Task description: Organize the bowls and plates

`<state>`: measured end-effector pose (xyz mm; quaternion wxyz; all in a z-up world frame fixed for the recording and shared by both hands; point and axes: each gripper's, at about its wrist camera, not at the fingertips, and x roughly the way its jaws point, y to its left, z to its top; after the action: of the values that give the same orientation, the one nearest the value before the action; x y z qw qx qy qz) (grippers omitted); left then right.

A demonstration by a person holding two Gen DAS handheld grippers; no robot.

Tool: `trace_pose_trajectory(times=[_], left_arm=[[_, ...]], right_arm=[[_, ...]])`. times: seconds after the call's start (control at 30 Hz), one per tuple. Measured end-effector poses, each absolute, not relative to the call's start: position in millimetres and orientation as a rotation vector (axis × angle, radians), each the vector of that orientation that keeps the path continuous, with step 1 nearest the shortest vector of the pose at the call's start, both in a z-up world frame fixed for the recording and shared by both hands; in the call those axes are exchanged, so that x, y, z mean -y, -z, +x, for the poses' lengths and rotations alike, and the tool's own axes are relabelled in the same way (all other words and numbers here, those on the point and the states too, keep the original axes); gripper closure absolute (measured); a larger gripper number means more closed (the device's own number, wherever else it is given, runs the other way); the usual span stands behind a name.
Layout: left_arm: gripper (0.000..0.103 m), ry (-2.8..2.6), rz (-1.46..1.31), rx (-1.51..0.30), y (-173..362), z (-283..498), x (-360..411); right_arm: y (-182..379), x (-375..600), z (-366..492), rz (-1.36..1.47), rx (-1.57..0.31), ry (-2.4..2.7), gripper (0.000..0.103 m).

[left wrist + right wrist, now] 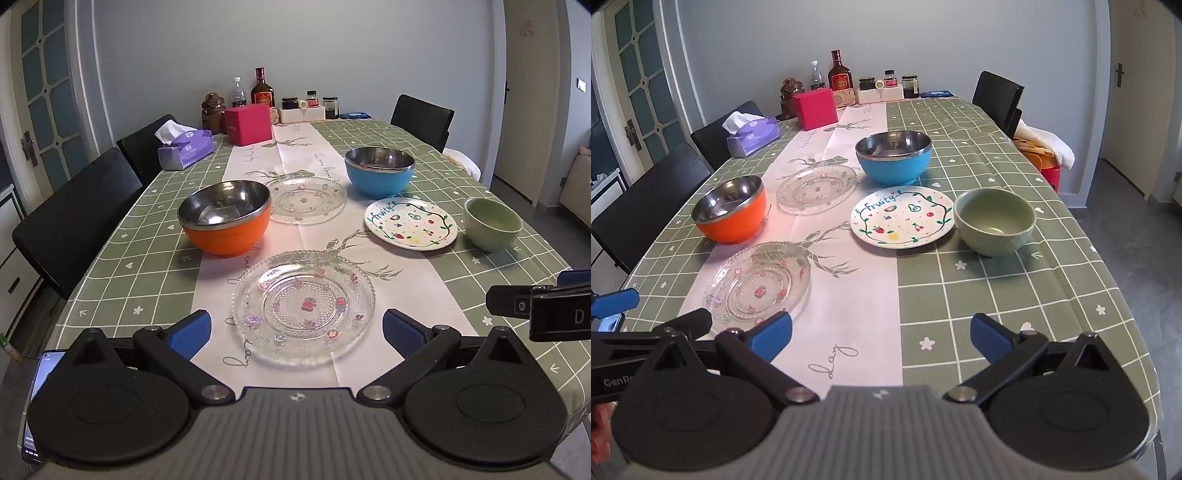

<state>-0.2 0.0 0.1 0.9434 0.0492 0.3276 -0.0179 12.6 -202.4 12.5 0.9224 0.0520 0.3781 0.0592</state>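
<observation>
On the green-checked tabletop [155, 236] nothing is stacked yet: a near glass plate [303, 304] lies just ahead of the left claw [297, 334], an orange bowl [225, 218] beyond it to the left, a second glass plate [306, 199] beside that bowl, then a blue bowl [380, 171], a painted "Fruity" plate [412, 222] and a green bowl [493, 223] further right. Both claws are released and grasp nothing; the right claw [881, 338] hovers over bare cloth. The risk, as I judge it, lies in the glass plates: thin, low rims offer little purchase, so a shallow pinch could slip or chip one. Dragging may also rumple the white runner [849, 295].
</observation>
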Motion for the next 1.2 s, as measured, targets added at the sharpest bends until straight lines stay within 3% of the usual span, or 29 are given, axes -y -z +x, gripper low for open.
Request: trace_pose_trajectory(times=[1.2], left_arm=[[0.000,0.031,0.094,-0.671,2.2,-0.8,-1.6]], right_arm=[[-4.0,198.1,12.0,0.104,-0.801,-0.123,0.002]])
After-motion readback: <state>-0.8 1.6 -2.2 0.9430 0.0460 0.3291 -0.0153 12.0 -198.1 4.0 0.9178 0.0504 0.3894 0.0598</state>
